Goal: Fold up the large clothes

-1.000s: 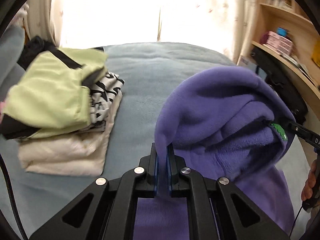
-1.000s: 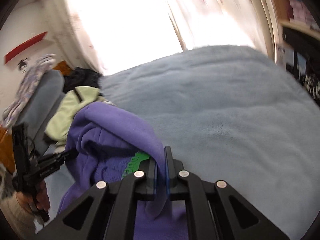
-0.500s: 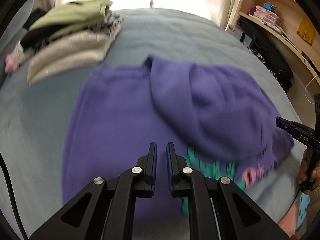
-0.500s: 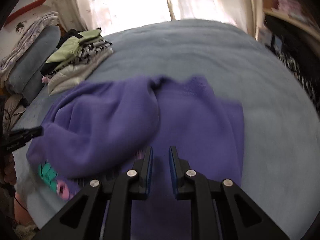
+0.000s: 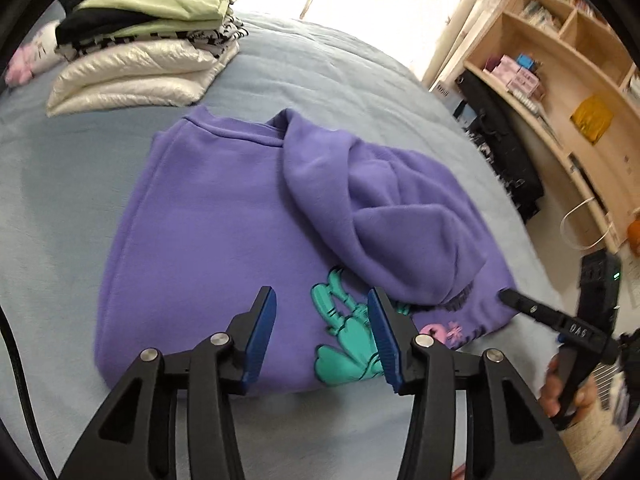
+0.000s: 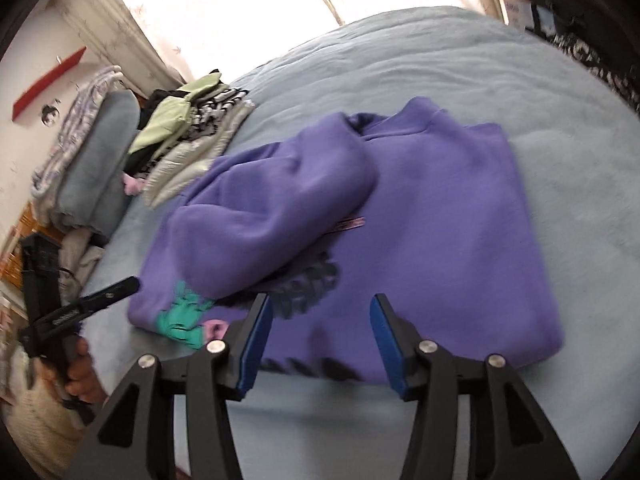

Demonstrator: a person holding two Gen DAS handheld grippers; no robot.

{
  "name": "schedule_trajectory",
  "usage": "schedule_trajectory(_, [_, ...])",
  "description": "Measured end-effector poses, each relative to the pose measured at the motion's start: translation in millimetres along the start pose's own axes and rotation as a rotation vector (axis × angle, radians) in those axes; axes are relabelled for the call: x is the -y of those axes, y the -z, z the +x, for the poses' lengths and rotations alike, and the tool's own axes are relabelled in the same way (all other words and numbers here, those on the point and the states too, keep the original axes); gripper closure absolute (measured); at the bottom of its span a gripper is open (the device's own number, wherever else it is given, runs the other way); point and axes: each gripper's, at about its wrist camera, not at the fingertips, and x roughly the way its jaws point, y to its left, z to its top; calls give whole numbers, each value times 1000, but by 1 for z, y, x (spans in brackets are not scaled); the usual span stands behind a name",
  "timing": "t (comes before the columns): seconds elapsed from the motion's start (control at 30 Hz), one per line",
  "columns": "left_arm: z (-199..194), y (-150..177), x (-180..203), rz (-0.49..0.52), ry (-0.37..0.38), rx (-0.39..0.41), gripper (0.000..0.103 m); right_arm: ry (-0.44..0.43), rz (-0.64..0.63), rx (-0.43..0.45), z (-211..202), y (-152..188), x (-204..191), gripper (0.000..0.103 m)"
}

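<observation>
Your left tool (image 5: 322,334) hangs just above the near edge of the garment, its two blue-padded jaws apart after having just been opening, and nothing sits between them. Your right tool (image 6: 320,334) is in the same condition: jaws spread, just opened, empty, poised over the near hem.

The task's thing, a thick purple fleece sweatshirt with a teal and pink cartoon print (image 5: 224,216), lies on the pale blue blanket of the bed (image 5: 60,200). It is already folded into a rough rectangle, collar at the far end. One bulky purple sleeve (image 5: 384,220) lies loosely across the top, bunched and rounded rather than flat.

Beyond it, at the far left of the bed, rests a stack of folded clothes with a pale green jacket on top (image 5: 144,36). A wooden bookshelf (image 5: 560,60) stands to the right.

Expect the sweatshirt to feel soft, limp and fairly heavy for cloth. It will sag and drape from any held point, and the fleece should give your pads good friction. It is not fragile. The doubled layers are thick, so a pinch needs a wide opening. The firmest places to hold look like the ribbed hem corners nearest you, or the cuff end of the loose sleeve if you mean to flatten it first.
</observation>
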Motion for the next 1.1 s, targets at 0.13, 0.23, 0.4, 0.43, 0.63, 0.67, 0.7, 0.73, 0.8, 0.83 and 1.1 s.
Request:
schedule_trajectory(0.13, [18, -13, -5, -50, 80, -12, 55, -96, 98, -20, 16, -11, 0, 51])
schedule_trajectory(0.23, [41, -25, -9, -90, 136, -26, 54, -156, 171, -28, 31, -21, 4, 50])
schedule_trajectory(0.4, [81, -37, -16, -140, 211, -41, 53, -230, 257, -27, 61, -35, 12, 50])
schedule_trajectory(0.43, [87, -39, -16, -145, 220, -34, 54, -238, 260, -18, 64, -37, 12, 50])
schedule_trajectory(0.63, [86, -49, 2, -150, 153, 29, 93, -212, 211, 28, 72, -46, 3, 80])
schedule_trajectory(0.67, [83, -50, 6, -148, 133, 29, 94, -197, 201, 32, 70, -47, 0, 81])
schedule_trajectory(0.7, [78, -50, 11, -144, 110, 23, 94, -186, 198, 36, 66, -46, -2, 82])
schedule_trajectory(0.73, [74, -48, 16, -143, 77, 6, 94, -180, 203, 41, 59, -44, -4, 82])
schedule_trajectory(0.8, [73, -41, 21, -137, 12, -46, 94, -160, 209, 42, 48, -34, -6, 82])
schedule_trajectory(0.83, [79, -34, 22, -124, -40, -80, 94, -143, 209, 39, 46, -30, -6, 82])
schedule_trajectory(1.1, [92, -11, 26, -86, -129, -62, 83, -41, 189, -19, 60, 3, -1, 75])
